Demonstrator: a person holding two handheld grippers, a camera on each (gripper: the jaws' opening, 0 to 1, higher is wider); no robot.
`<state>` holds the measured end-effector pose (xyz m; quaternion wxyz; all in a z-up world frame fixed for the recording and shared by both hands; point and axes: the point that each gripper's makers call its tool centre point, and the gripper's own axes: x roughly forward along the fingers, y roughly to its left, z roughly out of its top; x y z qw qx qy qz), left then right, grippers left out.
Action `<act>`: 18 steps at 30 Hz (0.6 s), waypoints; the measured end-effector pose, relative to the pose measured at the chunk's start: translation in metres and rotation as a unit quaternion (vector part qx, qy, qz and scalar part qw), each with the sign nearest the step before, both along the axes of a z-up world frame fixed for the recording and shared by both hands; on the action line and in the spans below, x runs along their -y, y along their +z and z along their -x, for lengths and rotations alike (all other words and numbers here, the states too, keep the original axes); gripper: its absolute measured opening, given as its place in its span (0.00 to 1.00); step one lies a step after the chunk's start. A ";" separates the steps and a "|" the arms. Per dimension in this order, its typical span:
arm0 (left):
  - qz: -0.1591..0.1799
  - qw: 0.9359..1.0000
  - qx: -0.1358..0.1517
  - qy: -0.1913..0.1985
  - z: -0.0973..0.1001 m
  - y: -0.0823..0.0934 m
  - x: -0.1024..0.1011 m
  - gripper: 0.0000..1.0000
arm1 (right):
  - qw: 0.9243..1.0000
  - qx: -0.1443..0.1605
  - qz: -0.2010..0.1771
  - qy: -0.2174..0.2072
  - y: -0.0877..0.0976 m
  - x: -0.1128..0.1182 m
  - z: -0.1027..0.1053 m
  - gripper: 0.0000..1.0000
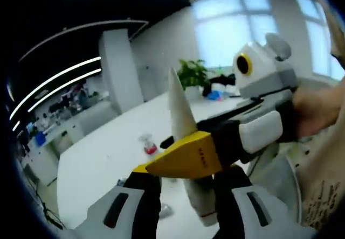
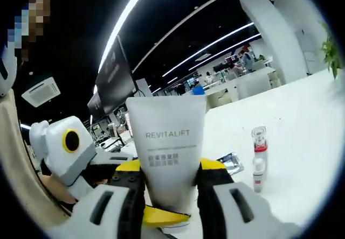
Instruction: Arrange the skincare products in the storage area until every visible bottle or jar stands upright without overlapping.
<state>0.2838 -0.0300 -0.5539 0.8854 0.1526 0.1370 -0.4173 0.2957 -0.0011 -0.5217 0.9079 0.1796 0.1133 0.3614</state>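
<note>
Both grippers meet on one white tube [image 2: 168, 147] marked REVITALIFT, lifted above the white table [image 2: 302, 142]. Right gripper [image 2: 171, 196] has its jaws closed on the tube's lower part. Left gripper [image 1: 186, 196] jaws sit either side of the tube [image 1: 180, 110]; whether they pinch it, cannot tell. Right of the tube, a small red-and-clear bottle [image 2: 259, 158] stands upright, a foil sachet [image 2: 230, 162] beside it. Far off, a potted plant [image 1: 192, 75].

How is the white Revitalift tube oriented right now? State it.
Upright, cap end down: the white tube stands between the right gripper's jaws, its crimped end up and its print level.
</note>
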 end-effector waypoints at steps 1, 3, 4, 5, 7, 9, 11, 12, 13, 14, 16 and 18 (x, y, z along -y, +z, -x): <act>-0.002 1.000 -0.001 0.002 -0.001 -0.002 0.002 0.33 | 1.000 -0.004 -0.006 -0.002 0.001 -0.002 0.001 0.36; -0.008 1.000 -0.003 0.009 -0.002 -0.004 0.001 0.30 | 1.000 -0.006 -0.016 0.001 0.004 -0.010 0.005 0.37; -0.010 1.000 -0.004 0.007 -0.001 -0.005 0.002 0.27 | 1.000 -0.006 -0.016 0.001 0.004 -0.013 0.007 0.37; -0.013 1.000 -0.006 0.014 -0.001 -0.006 0.000 0.25 | 1.000 -0.010 -0.010 0.000 0.002 -0.017 0.008 0.37; -0.018 1.000 -0.001 0.021 -0.002 -0.007 -0.004 0.22 | 1.000 -0.005 0.000 -0.001 -0.001 -0.017 0.009 0.37; -0.005 1.000 -0.011 0.017 -0.002 -0.007 -0.009 0.20 | 1.000 -0.011 -0.010 0.001 -0.002 -0.015 0.011 0.37; -0.005 1.000 -0.012 0.010 0.000 -0.008 -0.007 0.19 | 1.000 -0.014 -0.014 0.005 -0.002 -0.015 0.012 0.37; -0.004 1.000 -0.014 0.008 0.000 -0.009 -0.007 0.18 | 1.000 -0.014 -0.013 0.008 -0.003 -0.015 0.012 0.37; 0.004 1.000 -0.024 0.007 0.001 -0.010 -0.006 0.18 | 1.000 -0.014 -0.012 0.013 -0.003 -0.015 0.013 0.38; 0.014 0.999 -0.033 0.005 0.002 -0.010 -0.005 0.18 | 1.000 -0.013 -0.013 0.020 -0.003 -0.015 0.014 0.38; 0.023 0.999 -0.040 0.001 0.003 -0.010 -0.004 0.18 | 0.999 -0.007 -0.006 0.034 -0.003 -0.015 0.016 0.38; 0.033 0.998 -0.049 -0.007 0.005 -0.011 -0.002 0.17 | 0.999 0.000 0.004 0.048 -0.002 -0.016 0.017 0.38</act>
